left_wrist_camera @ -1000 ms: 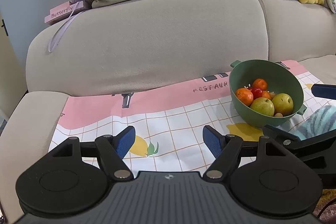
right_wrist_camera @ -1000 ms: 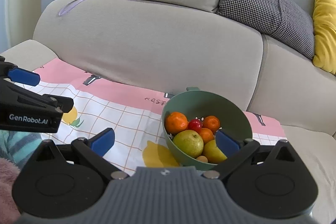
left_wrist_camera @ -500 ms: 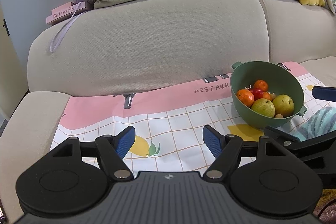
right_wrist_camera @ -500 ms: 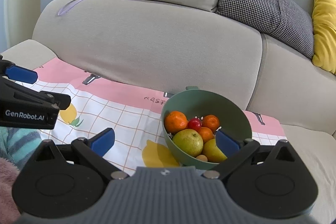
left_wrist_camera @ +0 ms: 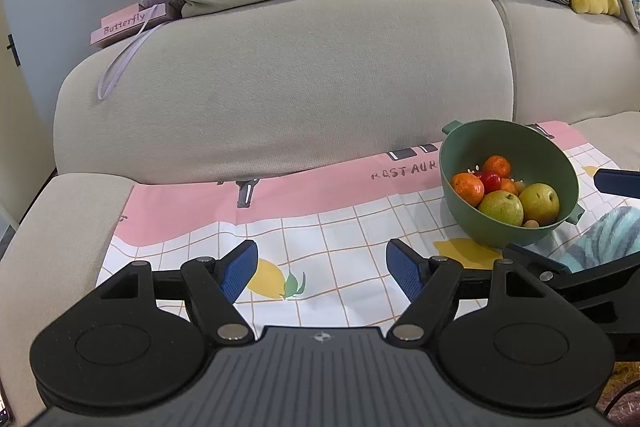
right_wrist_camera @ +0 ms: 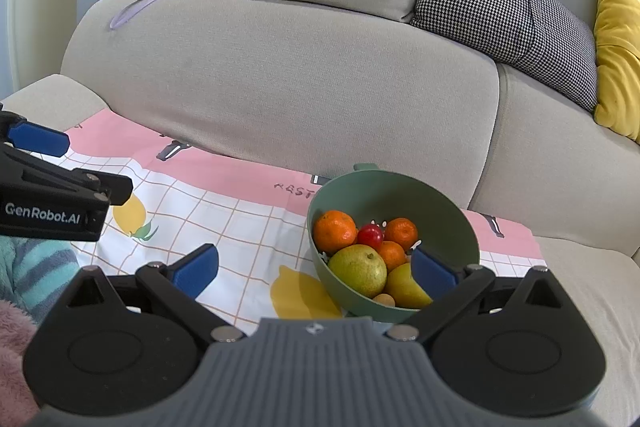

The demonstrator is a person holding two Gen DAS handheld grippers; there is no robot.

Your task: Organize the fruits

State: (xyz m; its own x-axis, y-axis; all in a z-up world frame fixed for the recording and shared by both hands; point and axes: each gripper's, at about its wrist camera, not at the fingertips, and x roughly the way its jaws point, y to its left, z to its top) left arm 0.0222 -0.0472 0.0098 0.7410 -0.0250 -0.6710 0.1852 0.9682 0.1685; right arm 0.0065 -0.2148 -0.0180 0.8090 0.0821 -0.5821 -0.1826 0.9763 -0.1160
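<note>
**Both grippers wide, bowl on the sofa cloth**

I see my left hand-held gripper (left_wrist_camera: 322,269) and right hand-held gripper (right_wrist_camera: 314,267) spread wide, holding nothing. The smooth, round green bowl (right_wrist_camera: 448,217) sits on the checked cloth (left_wrist_camera: 340,227), right of centre, heaped with glossy oranges (right_wrist_camera: 334,231) and pears (right_wrist_camera: 358,270).

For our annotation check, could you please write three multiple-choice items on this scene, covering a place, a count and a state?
1. Where does the green bowl stand?
A. on the patterned cloth
B. on the backrest
C. on the floor

2. How many orange fruits show in the bowl?
A. one
B. three
C. six

3. How is the right tool set?
A. shut on a pear
B. shut on nothing
C. open

Answers: 1 A, the bowl rests on the cloth on the sofa seat; 2 B, three mandarins lie beside the red fruit; 3 C, its blue pads stand wide apart, holding nothing.
</note>
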